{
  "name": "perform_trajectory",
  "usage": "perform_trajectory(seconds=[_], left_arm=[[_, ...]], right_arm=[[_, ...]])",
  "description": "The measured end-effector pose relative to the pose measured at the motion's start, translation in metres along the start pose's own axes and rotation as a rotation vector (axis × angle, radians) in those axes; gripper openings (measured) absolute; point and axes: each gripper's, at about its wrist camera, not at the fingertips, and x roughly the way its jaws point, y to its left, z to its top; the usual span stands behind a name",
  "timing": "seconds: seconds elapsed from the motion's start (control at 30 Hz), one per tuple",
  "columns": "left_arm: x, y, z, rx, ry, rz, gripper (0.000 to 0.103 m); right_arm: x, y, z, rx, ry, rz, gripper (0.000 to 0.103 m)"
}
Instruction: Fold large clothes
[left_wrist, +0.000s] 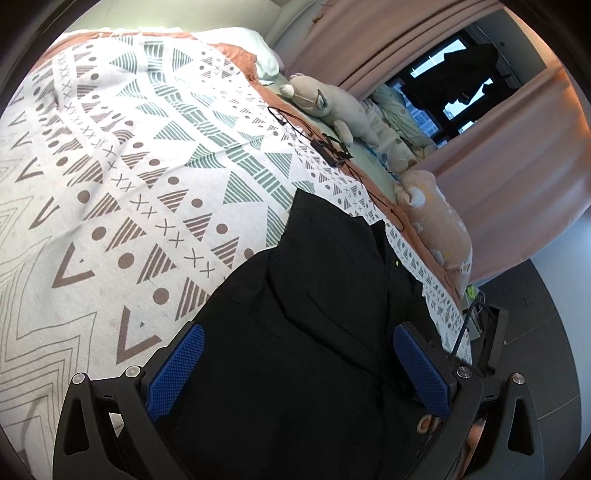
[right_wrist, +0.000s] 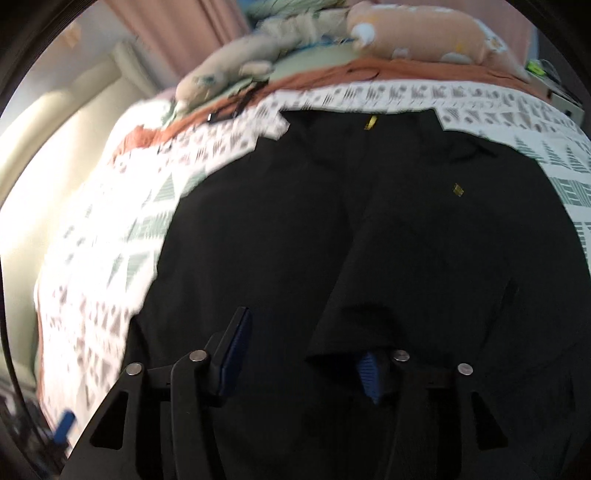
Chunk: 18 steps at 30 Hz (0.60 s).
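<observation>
At the bottom of the left wrist view, you are holding the left gripper (left_wrist: 295, 362) wide apart, gripping nothing, over the black garment (left_wrist: 317, 295) lying lower centre on the patterned bedspread (left_wrist: 110, 166). In the right wrist view, you are keeping the right gripper (right_wrist: 303, 354) partly spread above the garment (right_wrist: 369, 221), a fold draping its right pad (right_wrist: 367, 373).

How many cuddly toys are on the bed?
2, both along the bed's far edge by the curtain: a grey-beige plush animal nearer the pillows, and a peach plush toy nearer the foot. Bedding there may hide more.

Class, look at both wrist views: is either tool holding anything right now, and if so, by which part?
Nothing is held. The left tool stands wide open over the black garment. The right tool is also open, pads apart, with garment cloth draped over one pad.
</observation>
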Motion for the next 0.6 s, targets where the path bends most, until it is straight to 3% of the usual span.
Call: perform_trajectory(seconds=[0.13,0.23,0.33,0.37,0.6], left_arm=[[0.002,-0.001,-0.001,-0.002,0.000,0.001,0.102],[0.002,-0.003,-0.004,-0.007,-0.001,0.002,0.102],[0.006,-0.008,-0.006,-0.003,0.001,-0.002,0.102],[0.007,-0.010,-0.007,0.002,0.002,0.000,0.102],[0.020,-0.027,-0.014,0.053,0.012,0.021,0.102]], right_arm=[[-0.023,-0.016,-0.010,-0.019,0.067,0.055,0.053],[-0.061,-0.044,-0.010,0.006,0.025,0.064,0.055],[-0.093,-0.077,-0.005,0.057,-0.043,0.047,0.069],[-0.104,-0.091,-0.004,0.074,-0.069,0.034,0.070],[-0.106,-0.160,-0.005,0.200,-0.084,0.007,0.070]])
